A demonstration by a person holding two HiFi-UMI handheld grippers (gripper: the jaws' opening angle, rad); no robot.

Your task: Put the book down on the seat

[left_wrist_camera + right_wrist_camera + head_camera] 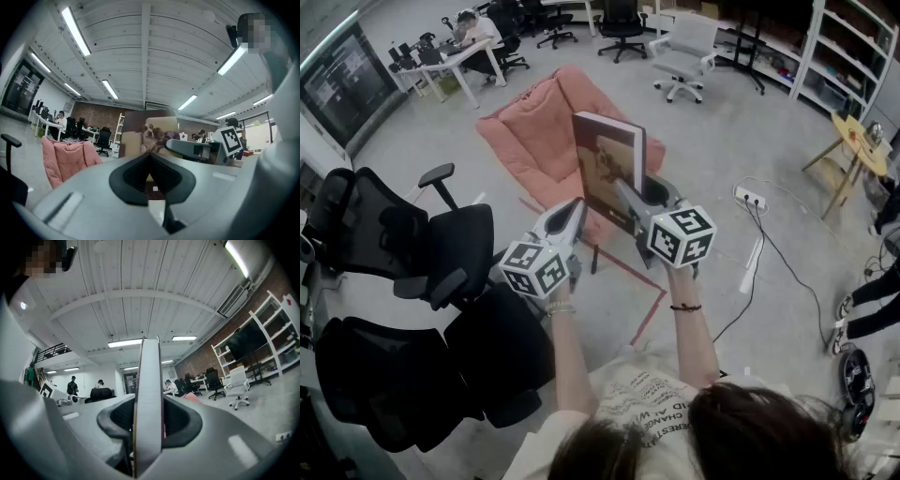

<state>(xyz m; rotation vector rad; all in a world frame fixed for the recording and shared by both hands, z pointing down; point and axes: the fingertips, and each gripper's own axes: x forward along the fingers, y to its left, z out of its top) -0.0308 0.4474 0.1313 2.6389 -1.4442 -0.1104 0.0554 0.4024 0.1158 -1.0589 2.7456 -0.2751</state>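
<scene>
A hardcover book (607, 169) with a dog picture on its cover stands upright in the air, and my right gripper (639, 202) is shut on its lower edge. In the right gripper view its pale edge (149, 394) fills the gap between the jaws. Beyond and below the book, a pink cushioned seat (542, 131) rests on the floor. My left gripper (572, 214) hangs just left of the book with its jaws together and nothing in them. Its own view looks past the meeting pads at the book's cover (151, 132) and the pink seat (65, 157).
Black office chairs (441, 253) crowd my left side. Red tape lines (642, 281) mark the floor under the grippers. A power strip (752, 197) and its cable lie at the right, near a yellow round table (862, 141). A white chair (684, 52) and desks stand farther back.
</scene>
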